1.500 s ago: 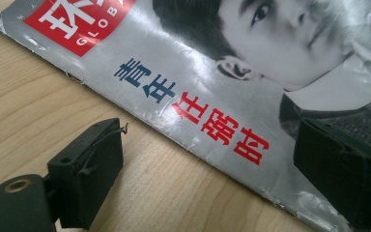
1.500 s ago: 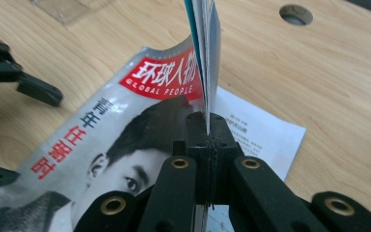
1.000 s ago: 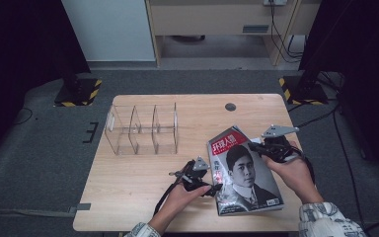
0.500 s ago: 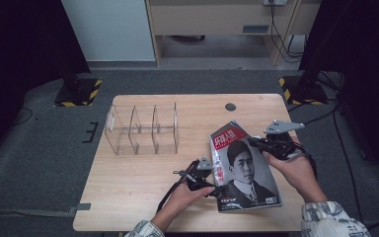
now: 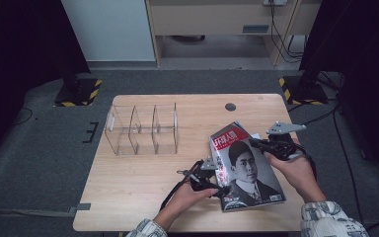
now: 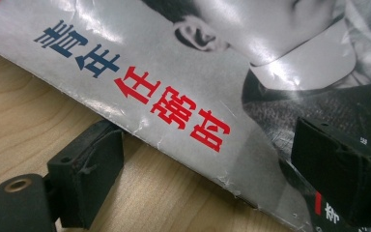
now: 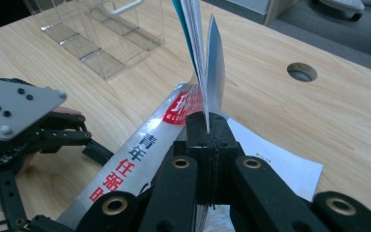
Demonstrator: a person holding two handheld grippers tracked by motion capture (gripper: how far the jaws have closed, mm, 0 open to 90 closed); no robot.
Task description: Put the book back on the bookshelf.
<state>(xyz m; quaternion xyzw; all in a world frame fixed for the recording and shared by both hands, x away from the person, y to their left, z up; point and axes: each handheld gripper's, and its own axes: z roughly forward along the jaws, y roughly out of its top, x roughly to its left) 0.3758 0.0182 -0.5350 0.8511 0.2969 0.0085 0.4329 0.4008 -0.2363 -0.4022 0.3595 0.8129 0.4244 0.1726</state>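
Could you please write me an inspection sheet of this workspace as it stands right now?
Surface: wooden table, with a round hole near its far edge.
Job's things: magazine, its right edge lifted, its left edge on the table; clear acrylic divider rack standing upright at the far left.
Clutter: white paper sheet under the magazine.
Grippers: right gripper shut on the magazine's edge; left gripper open, jaws straddling the magazine's left edge.
Cables: one trails from the left gripper; others run across the floor at right.
Surroundings: grey carpet, stand bases with yellow-black stripes.
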